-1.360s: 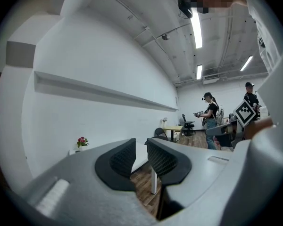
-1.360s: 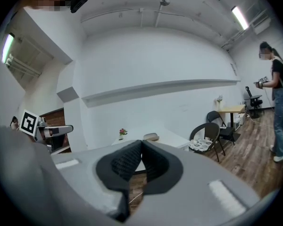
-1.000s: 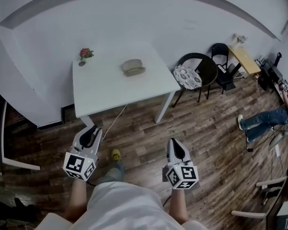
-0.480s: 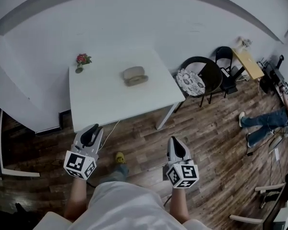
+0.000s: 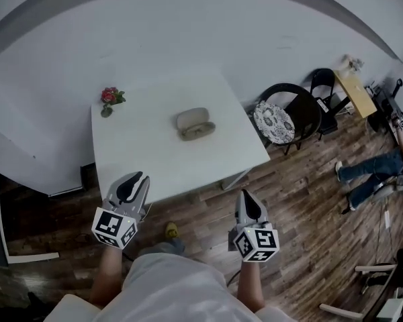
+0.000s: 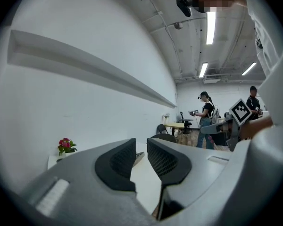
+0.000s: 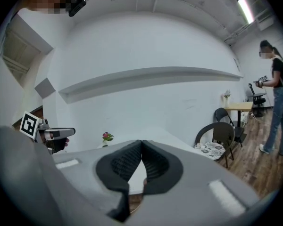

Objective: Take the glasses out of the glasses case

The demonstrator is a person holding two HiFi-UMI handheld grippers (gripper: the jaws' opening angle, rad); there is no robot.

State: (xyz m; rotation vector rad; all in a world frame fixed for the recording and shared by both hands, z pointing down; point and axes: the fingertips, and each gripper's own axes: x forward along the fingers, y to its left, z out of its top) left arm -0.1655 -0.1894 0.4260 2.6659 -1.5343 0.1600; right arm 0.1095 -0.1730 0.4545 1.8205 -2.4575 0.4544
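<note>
Beige glasses case (image 5: 195,123) untouched on white table (image 5: 138,159); approach step. Left gripper (image 5: 130,186) narrowly parted, right gripper (image 5: 247,208) pressed together, both empty. Next: reach the lid.

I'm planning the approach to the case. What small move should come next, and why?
Probably bring the left tongs and right tongs forward over the table toward the glasses case. It looks closed, mid-table; both tongs hang empty near the front edge, short of it.

White square table (image 5: 138,159) on a dark wood-plank floor (image 5: 302,200), far edge close to a pale wall, beige glasses case (image 5: 195,123) near its middle, small pot of red flowers (image 5: 109,100) at its far left corner
</note>
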